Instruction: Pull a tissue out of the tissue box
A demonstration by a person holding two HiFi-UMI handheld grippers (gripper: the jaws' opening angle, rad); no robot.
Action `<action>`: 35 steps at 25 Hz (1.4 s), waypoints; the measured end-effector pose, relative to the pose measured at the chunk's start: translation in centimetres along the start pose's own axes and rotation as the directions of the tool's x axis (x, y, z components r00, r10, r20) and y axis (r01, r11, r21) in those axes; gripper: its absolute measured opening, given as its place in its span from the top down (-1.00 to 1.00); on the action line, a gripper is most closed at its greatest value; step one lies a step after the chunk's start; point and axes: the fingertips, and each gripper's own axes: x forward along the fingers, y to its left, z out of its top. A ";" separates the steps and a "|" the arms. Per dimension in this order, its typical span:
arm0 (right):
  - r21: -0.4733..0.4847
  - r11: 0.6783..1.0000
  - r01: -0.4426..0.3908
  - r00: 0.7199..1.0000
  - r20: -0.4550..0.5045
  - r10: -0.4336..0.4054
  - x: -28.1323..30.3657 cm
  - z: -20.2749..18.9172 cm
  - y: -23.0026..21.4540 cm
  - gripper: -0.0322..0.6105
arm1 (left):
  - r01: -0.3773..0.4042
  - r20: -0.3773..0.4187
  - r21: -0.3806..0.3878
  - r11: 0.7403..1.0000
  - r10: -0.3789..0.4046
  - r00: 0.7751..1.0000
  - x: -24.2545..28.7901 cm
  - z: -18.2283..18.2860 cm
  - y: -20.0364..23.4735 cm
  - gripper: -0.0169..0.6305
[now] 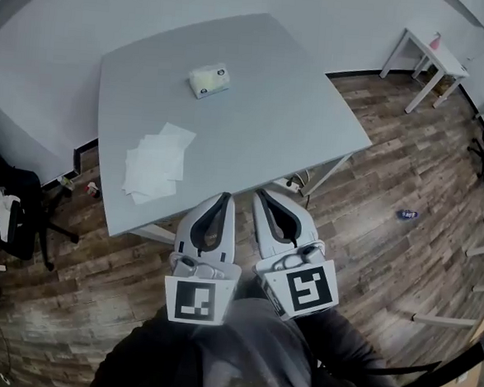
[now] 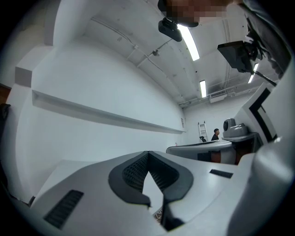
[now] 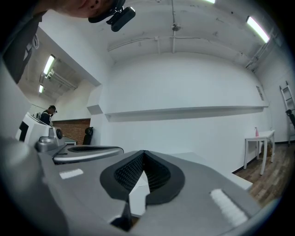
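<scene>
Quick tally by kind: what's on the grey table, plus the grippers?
Tissue box: 1
Pile of loose tissues: 1 (sheets overlap, can't count them)
Hand-held grippers: 2 (left hand-held gripper, right hand-held gripper, both shut, empty)
Total: 4

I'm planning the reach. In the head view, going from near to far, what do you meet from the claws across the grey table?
First the left claw and right claw, side by side → pile of loose tissues → tissue box.
</scene>
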 end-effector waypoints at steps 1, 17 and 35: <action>-0.001 1.000 -0.002 1.000 0.004 0.002 0.6 0.2 -0.5 0.89 | 0.000 0.002 0.002 1.000 0.000 1.000 0.7 0.0 0.2 0.94; 0.048 0.994 -0.098 0.995 -0.022 0.099 11.1 -2.6 -12.6 0.89 | -0.092 -0.057 0.018 0.996 0.092 0.994 16.9 -3.3 2.8 0.94; 0.047 0.948 -0.314 0.948 -0.038 0.316 21.5 -1.6 -18.8 0.89 | -0.314 -0.029 0.041 0.949 0.315 0.949 26.9 -1.7 8.1 0.94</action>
